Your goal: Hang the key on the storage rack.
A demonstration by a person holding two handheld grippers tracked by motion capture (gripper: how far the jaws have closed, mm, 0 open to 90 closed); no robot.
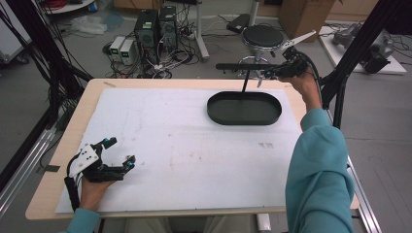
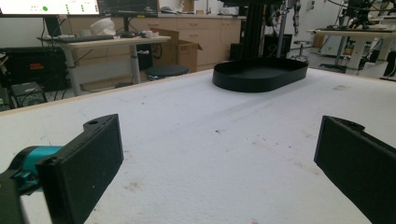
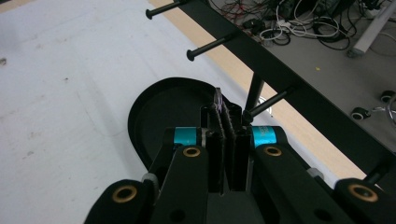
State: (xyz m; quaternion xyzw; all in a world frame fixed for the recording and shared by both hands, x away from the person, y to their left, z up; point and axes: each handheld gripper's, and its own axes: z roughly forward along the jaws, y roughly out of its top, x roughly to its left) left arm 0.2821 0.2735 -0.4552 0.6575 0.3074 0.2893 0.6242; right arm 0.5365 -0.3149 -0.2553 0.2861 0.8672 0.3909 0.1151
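A thin dark loop, like a cord or hair band (image 3: 218, 109), is pinched between the closed jaws of the right gripper (image 3: 226, 116); the right gripper view shows it poking up above the pads, just over the near end of the black oval tray (image 3: 154, 107). Beside it in that view runs the black crossbar with short knobbed pegs (image 3: 280, 77), one peg almost touching the jaw tips (whether it truly touches, I cannot tell).

The high view is too coarse to show the loop, but it places the right gripper (image 1: 272, 73) raised above the far right rim of the black oval tray (image 1: 244, 118), level with the peg bar (image 1: 243, 66) on its upright post.

The left gripper (image 1: 119, 153) rests on the white foam sheet (image 1: 194, 155) well away from the tray, toward the near left corner. The left gripper view shows its jaws spread wide with bare foam between, the tray (image 2: 260, 74) far ahead.
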